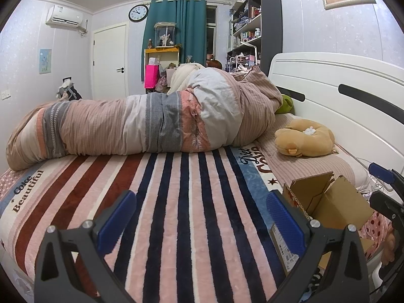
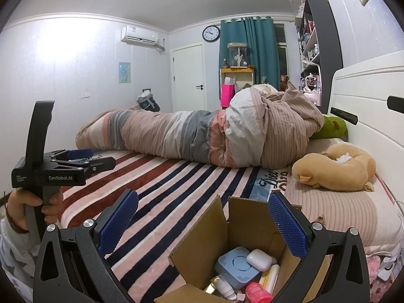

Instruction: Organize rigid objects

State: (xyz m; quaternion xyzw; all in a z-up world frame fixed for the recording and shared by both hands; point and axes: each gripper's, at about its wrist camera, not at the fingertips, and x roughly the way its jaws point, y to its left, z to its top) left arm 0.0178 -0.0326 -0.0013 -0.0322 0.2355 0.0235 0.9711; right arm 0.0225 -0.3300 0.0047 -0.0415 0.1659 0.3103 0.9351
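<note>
Box [image 2: 242, 229] of cardboard sits on the striped blanket [image 2: 161, 192], flaps up, right under the right gripper [image 2: 203, 224]. Right jaws spread wide, nothing between them, blue pads straddling the box opening. Inside, right wrist view: pale blue round-cornered device [image 2: 237, 267], white earbud case [image 2: 260, 256] resting on its edge, cream tube [image 2: 271, 276] beside it, pink-capped bottle [image 2: 257, 293], white bottle [image 2: 224, 287]. Bottom of box cut off by frame; lower items overlap, labels unreadable.

Left gripper [image 1: 200, 217] also spread wide and empty, hovering over bare blanket. In left view the box [image 1: 335, 202] is at right, partly behind the right-side pad; contents not visible from there. Label on its side too small to read. Right view also catches the left gripper [image 2: 83, 160] from the side, held by a hand [image 2: 32, 207]; only part of the hand shows.

Rolled duvet [image 1: 141, 123] lies across the bed, well apart from the box. Tan plush [image 2: 335, 169] near the white headboard [image 1: 341, 96]; green plush [image 2: 330, 127] mostly hidden under the duvet. Shelf [image 1: 252, 25] items too small to tell.
</note>
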